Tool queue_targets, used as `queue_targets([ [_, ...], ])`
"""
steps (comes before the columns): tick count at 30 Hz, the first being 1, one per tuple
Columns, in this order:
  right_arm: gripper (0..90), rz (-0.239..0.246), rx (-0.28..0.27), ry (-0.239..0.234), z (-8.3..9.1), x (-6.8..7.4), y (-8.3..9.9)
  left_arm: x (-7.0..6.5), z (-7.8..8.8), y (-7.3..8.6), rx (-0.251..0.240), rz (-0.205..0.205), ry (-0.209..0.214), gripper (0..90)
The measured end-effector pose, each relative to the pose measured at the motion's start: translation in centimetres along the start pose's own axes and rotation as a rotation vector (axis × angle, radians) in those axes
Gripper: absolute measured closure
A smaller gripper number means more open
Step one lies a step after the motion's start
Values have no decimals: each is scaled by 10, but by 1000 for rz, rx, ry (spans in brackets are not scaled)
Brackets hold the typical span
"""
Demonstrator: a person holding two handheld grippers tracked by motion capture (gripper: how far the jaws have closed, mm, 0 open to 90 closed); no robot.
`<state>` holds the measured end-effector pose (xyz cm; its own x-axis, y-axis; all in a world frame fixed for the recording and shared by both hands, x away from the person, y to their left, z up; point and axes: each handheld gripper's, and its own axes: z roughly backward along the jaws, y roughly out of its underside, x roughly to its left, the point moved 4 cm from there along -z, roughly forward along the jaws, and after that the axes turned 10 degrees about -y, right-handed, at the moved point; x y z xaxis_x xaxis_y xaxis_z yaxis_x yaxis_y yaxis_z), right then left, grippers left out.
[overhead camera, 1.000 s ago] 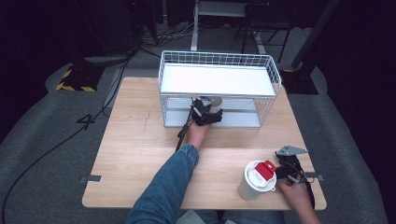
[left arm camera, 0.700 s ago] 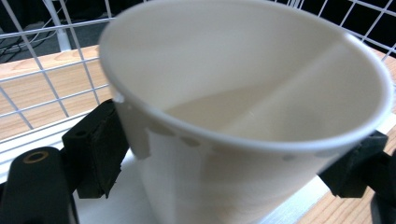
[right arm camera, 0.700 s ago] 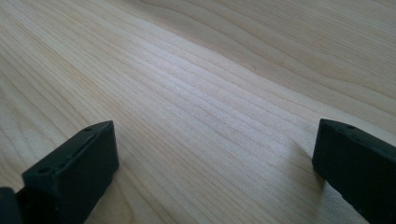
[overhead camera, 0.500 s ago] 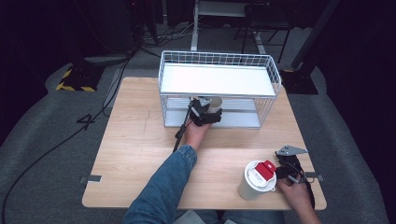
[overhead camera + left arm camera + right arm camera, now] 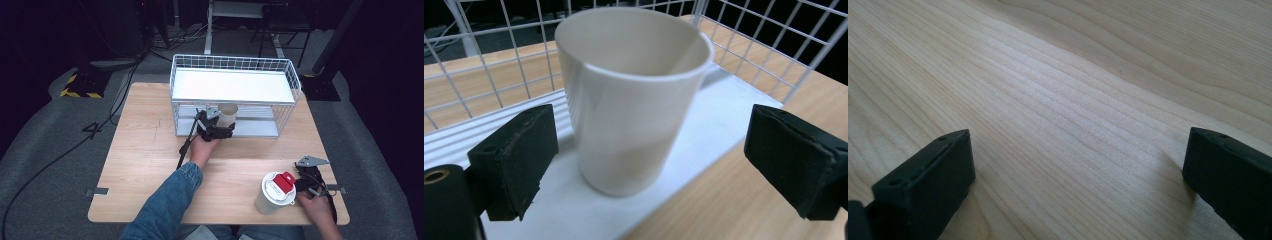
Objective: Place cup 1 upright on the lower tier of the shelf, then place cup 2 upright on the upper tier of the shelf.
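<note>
Both jaws of our left hand-held gripper [image 5: 649,165] gape around the light, slippery cup [image 5: 631,95]; we'd grip mid-wall gently.

Cream cup [image 5: 631,100], white wire rack [image 5: 235,65], pale wood-grain table [image 5: 145,150], red-lidded white container [image 5: 274,192], black fingers [image 5: 519,155]
</note>
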<state>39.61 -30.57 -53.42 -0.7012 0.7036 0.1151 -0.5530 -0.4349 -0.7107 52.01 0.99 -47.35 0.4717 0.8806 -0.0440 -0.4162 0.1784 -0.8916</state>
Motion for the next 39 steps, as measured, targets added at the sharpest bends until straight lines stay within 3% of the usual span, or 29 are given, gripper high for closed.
queue_targets([
  [10,5,0,0,0,0,0,0,-2,36,7,-20,10,32,85],
  [18,5,0,0,0,0,0,0,-5,71,8,-37,-42,30,99],
  [23,6,2,0,-1,0,0,0,-5,89,10,-28,-72,25,97],
  [39,7,3,3,-2,0,-1,-1,5,135,34,21,-95,16,96],
])
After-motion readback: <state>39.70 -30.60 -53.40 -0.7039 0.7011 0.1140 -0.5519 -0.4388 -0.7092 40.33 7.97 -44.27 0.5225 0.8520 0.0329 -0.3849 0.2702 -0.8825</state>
